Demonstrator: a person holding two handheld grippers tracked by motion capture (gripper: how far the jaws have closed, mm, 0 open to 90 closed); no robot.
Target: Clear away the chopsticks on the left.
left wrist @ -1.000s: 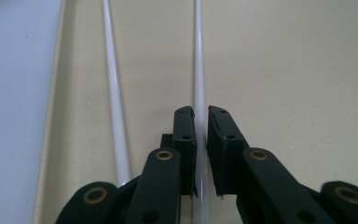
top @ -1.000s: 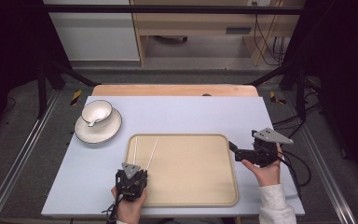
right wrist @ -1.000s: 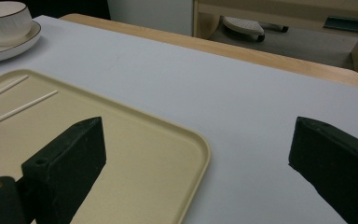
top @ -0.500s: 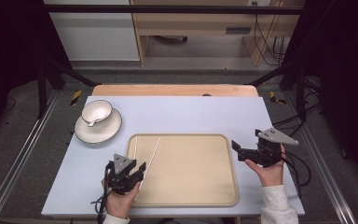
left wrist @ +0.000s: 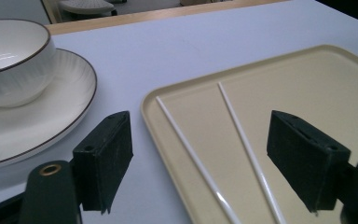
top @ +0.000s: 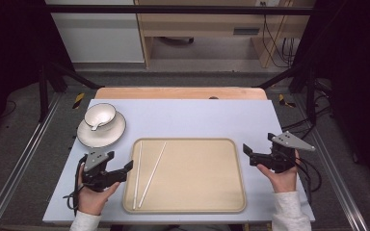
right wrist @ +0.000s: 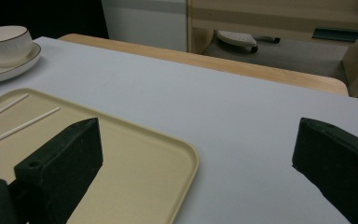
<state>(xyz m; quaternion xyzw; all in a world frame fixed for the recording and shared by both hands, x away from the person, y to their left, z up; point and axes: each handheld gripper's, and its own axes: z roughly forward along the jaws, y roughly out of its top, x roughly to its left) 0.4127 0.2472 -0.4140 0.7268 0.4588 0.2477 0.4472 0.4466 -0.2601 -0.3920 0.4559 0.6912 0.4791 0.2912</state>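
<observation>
A beige tray (top: 188,140) lies in the middle of the pale blue table. Two white chopsticks (top: 138,173) (top: 153,172) rest side by side in its left part, running front to back. My left gripper (top: 120,168) hovers just left of the tray's front-left corner, pointing right. Its jaws have just been opening and stand wide apart with nothing gripped. In the left gripper view (left wrist: 200,135) the chopsticks (left wrist: 189,149) lie on the tray beyond the jaws. My right gripper (top: 248,155) is open by the tray's right edge, with nothing between its jaws (right wrist: 198,140).
A white bowl (top: 99,115) sits on a white plate (top: 101,136) at the table's back left, close behind my left hand. A wooden strip (top: 178,93) borders the far edge. Bare table surface (top: 197,118) lies behind the tray.
My left gripper has moved left and up off the tray's front-left corner and its jaws have opened. A second chopstick now lies beside the first. The right gripper has stayed put.
</observation>
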